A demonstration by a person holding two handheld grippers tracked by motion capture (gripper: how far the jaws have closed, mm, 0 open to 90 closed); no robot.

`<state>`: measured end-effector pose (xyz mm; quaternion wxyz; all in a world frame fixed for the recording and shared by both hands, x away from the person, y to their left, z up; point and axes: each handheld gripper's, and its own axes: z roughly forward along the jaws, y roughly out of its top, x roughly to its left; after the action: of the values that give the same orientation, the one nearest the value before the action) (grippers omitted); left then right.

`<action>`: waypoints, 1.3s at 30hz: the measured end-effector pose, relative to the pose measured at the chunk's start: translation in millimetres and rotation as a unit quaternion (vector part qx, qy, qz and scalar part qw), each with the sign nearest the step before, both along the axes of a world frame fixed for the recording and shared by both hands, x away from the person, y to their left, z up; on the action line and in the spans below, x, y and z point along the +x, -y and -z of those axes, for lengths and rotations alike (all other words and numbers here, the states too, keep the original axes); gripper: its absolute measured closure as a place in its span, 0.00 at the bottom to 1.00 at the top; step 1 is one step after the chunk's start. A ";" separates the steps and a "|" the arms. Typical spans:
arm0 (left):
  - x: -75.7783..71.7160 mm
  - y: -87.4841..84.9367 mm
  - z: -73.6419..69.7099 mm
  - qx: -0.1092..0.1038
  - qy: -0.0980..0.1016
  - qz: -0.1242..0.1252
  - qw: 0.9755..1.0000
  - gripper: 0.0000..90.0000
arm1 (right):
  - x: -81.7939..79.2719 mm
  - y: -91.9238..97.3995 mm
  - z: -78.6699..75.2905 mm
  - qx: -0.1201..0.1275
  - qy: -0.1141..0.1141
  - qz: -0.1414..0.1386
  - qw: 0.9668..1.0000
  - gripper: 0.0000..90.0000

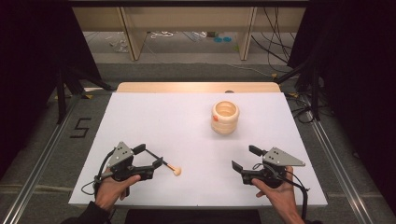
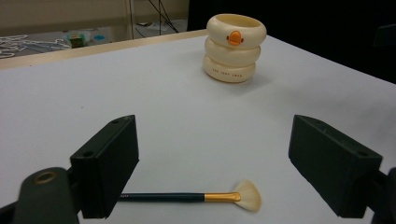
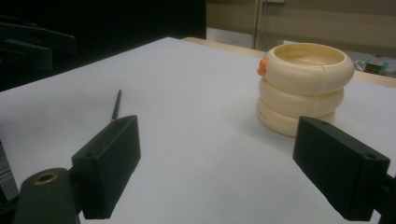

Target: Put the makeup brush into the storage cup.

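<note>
A make-up brush (image 1: 171, 167) with a dark handle, gold ferrule and pale fan bristles lies flat on the white table (image 1: 154, 116). My left gripper (image 1: 150, 156) hovers at its handle end, open. In the left gripper view the brush (image 2: 187, 197) lies across the gap of the left gripper (image 2: 219, 161), its handle running behind the left jaw, untouched by either one. A cream holder (image 1: 224, 117) of three stacked rings with an orange beak stands upright farther back, right of centre. My right gripper (image 1: 245, 157) is open and holds nothing, in front of the holder (image 3: 303, 88) and a little to its right.
The white table sheet ends in a wooden strip (image 1: 196, 87) at the far edge. Black frame posts and cables stand on the floor at both sides. The brush's handle tip (image 3: 116, 105) shows past the left jaw in the right gripper view.
</note>
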<state>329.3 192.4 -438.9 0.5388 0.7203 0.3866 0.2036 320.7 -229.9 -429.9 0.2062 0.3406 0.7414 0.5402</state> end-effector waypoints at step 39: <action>47.9 -6.2 -26.9 0.114 -0.056 0.108 0.986 0.19 | 3.2 -5.3 3.9 -0.027 -0.005 -0.024 0.999 0.20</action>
<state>377.2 198.5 -412.0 0.4495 0.8246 0.3107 0.1461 323.9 -224.6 -433.8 0.1990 0.3194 0.7648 0.5229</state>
